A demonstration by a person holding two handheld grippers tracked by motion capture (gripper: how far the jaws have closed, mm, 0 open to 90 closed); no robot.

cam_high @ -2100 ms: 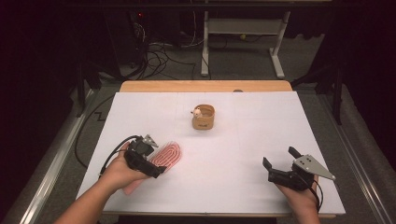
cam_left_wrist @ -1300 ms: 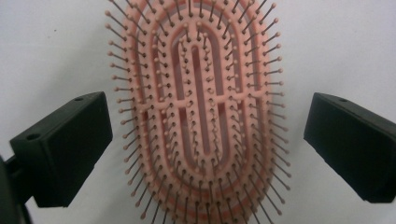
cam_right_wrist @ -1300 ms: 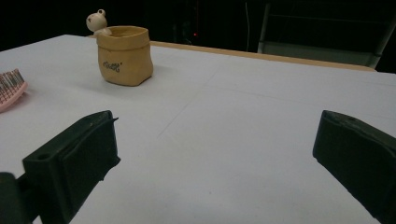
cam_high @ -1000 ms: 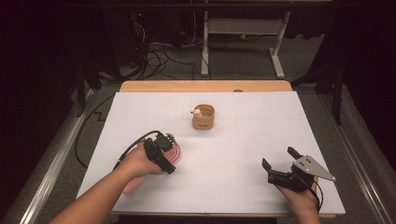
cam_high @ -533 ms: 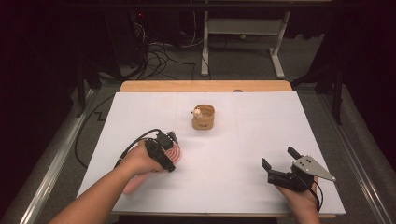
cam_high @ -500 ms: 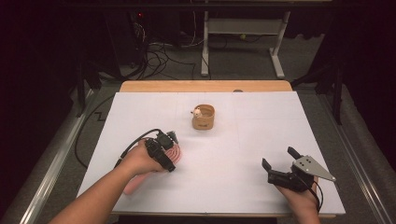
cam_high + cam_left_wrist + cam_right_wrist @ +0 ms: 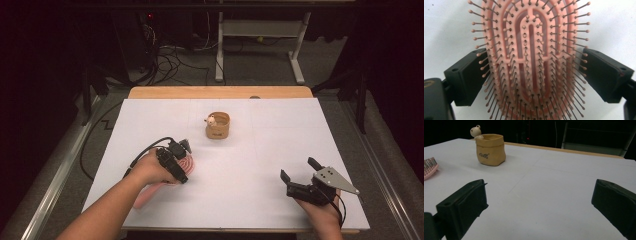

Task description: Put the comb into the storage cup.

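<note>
Pink hairbrush (image 7: 531,60) handle cut off | left gripper (image 7: 531,67) jaws closing, flanking bristles, contact unclear | right gripper (image 7: 539,202) jaws released

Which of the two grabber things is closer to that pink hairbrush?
The left gripper: its jaws sit on either side of the pink hairbrush, which lies bristles up. The right gripper rests far across the table, jaws open.

My two hand-held grippers

My left gripper (image 7: 176,161) and right gripper (image 7: 301,176) have blocky black jaws; black cable trails, grey three-cornered plate tops the right.
</note>
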